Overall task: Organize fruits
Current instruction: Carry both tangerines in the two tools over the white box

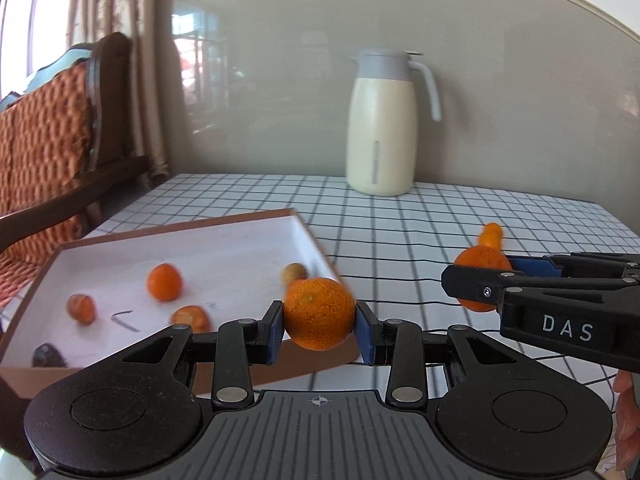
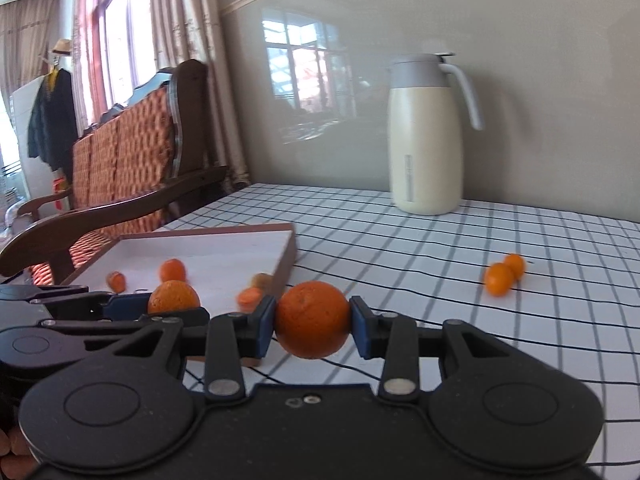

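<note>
My left gripper [image 1: 319, 317] is shut on an orange [image 1: 319, 313] and holds it above the near right corner of a shallow brown-rimmed white box [image 1: 308, 236]. My right gripper [image 2: 312, 320] is shut on a second orange [image 2: 312, 319] above the checked tablecloth, just right of the box [image 2: 289, 258]. The right gripper and its orange [image 1: 482, 270] also show in the left wrist view. The left gripper's orange [image 2: 174, 297] shows in the right wrist view. Several small fruits lie in the box, among them a small orange [image 1: 164, 281]. Two small oranges [image 2: 504, 274] lie on the cloth to the right.
A cream and grey thermos jug [image 1: 382, 124] stands at the back of the table by the wall. A wooden chair with an orange woven cushion [image 1: 44, 148] stands left of the table. A dark object [image 1: 48, 355] lies in the box's near left corner.
</note>
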`<state>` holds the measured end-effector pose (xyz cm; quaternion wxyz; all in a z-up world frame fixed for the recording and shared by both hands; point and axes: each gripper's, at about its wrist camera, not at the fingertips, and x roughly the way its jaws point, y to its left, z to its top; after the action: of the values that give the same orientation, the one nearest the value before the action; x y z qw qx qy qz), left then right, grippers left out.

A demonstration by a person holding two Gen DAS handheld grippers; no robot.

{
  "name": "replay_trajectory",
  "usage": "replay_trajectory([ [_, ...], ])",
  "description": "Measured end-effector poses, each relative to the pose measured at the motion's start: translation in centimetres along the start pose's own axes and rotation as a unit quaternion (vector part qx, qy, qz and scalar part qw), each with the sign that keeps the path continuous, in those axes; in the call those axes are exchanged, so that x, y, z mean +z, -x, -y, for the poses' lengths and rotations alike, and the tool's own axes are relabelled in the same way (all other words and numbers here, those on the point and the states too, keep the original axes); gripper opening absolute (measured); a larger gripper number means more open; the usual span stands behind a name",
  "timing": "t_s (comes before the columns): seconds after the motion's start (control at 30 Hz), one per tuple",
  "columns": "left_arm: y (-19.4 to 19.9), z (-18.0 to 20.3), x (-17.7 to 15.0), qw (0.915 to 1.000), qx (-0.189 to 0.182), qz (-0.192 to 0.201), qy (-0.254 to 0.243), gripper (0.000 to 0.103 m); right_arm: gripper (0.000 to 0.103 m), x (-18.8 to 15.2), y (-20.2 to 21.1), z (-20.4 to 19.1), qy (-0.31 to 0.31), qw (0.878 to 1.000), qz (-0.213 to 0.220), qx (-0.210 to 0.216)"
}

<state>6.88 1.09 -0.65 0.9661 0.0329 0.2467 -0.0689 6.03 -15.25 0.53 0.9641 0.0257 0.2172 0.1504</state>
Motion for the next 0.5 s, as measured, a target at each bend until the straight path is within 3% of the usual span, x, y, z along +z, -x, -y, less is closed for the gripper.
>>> replay_trajectory([
  [0.5,0.6,-4.5,-0.9,0.9982,0.047,0.004,0.037,0.038,0.031,0.5,-2.1,-4.0,0.014,0.998,0.013,0.055],
])
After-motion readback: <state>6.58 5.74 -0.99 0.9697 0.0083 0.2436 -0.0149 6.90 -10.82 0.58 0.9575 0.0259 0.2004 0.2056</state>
